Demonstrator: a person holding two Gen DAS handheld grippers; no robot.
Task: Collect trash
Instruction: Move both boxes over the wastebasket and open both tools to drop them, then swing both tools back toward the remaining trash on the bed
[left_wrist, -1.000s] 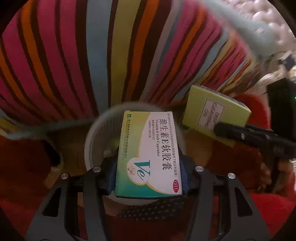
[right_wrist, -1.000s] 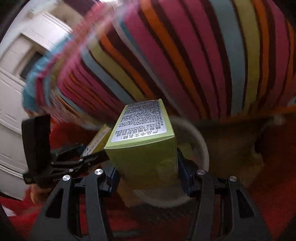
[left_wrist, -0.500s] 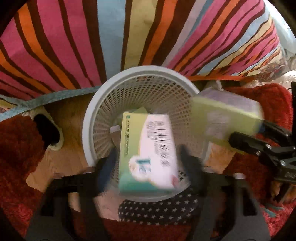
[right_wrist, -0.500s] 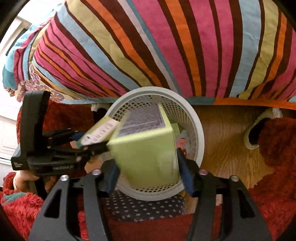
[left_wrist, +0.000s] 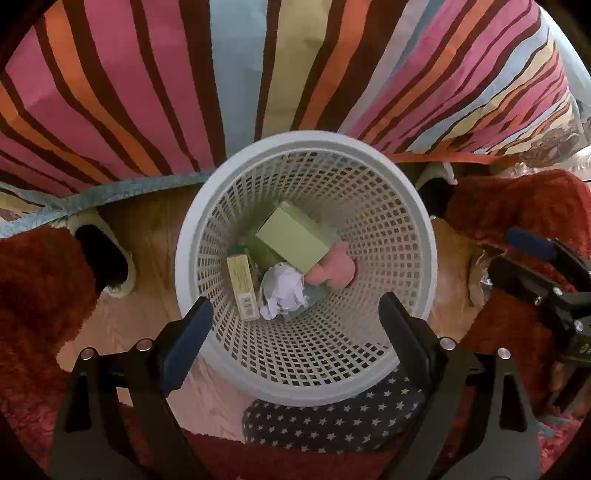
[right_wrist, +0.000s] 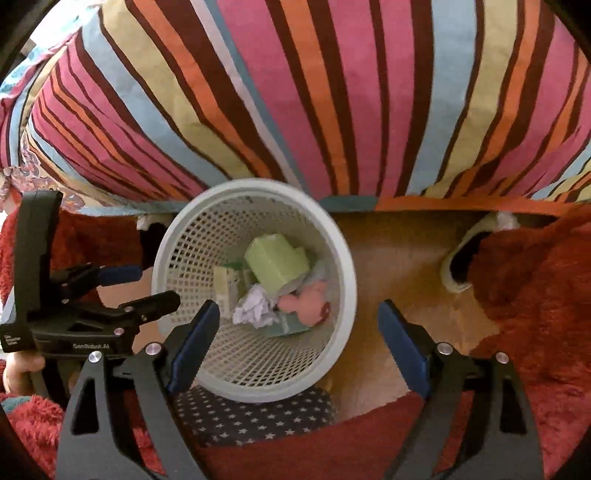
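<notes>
On left tool (right_wrist: 122, 291): "GenRobot.AI" lettering.

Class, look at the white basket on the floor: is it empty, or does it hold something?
Not empty. The basket holds a green box, a narrow yellow box, a paper ball and something pink.

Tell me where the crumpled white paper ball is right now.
The crumpled paper ball lies at the bottom of the white mesh basket, near centre in both wrist views, between the narrow yellow box on its left and the pink item on its right.
</notes>
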